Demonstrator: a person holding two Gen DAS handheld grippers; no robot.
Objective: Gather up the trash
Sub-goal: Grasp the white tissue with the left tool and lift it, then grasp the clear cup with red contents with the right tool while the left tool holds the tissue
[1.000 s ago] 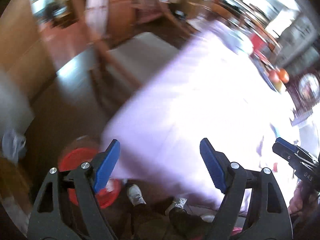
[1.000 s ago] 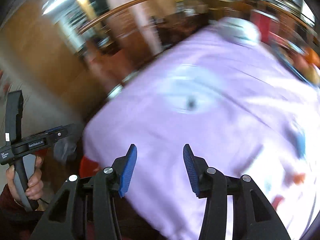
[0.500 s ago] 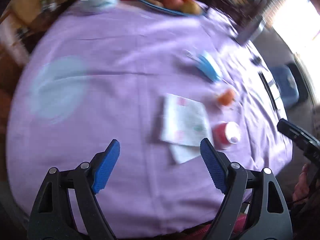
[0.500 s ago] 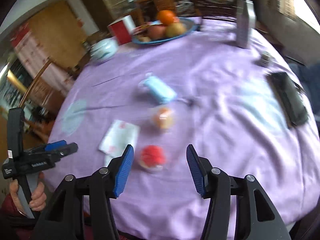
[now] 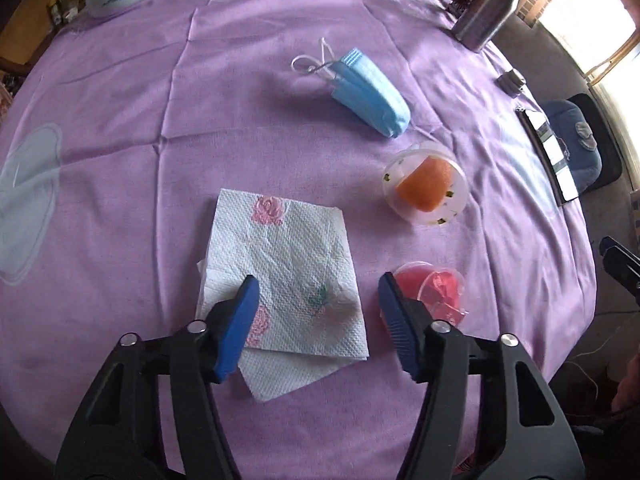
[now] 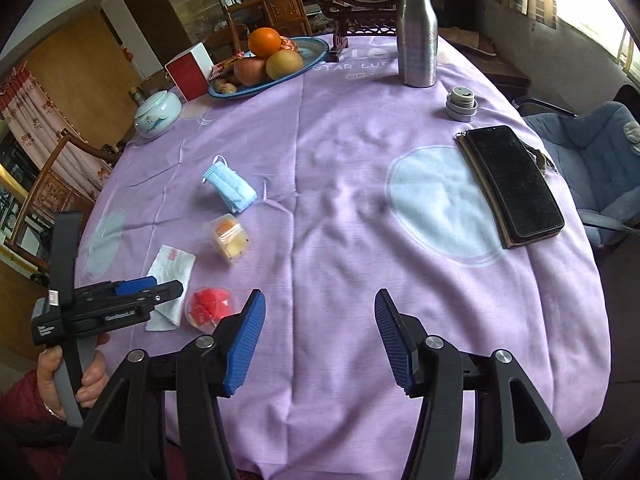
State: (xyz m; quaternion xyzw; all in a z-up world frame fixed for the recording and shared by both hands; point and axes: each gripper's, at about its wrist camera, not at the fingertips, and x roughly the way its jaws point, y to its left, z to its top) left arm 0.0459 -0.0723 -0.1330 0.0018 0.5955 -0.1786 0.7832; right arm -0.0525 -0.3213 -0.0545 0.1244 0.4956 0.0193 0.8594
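Observation:
On the purple tablecloth lie a white flowered paper napkin, a blue face mask, a clear cup with orange contents and a clear cup with red contents. My left gripper is open and empty, just above the napkin's near part, with the red cup beside its right finger. My right gripper is open and empty over bare cloth near the table's front edge. In the right wrist view the napkin, red cup, orange cup and mask lie to its left.
A black phone on a wallet, a steel bottle, its cap, a fruit plate, a red box and a white lidded jar stand on the table. A blue cushioned chair stands to the right.
Both grippers swung from a blurred view of the floor and table edge to over the table. The left one has come down close over the napkin. Both stay open.

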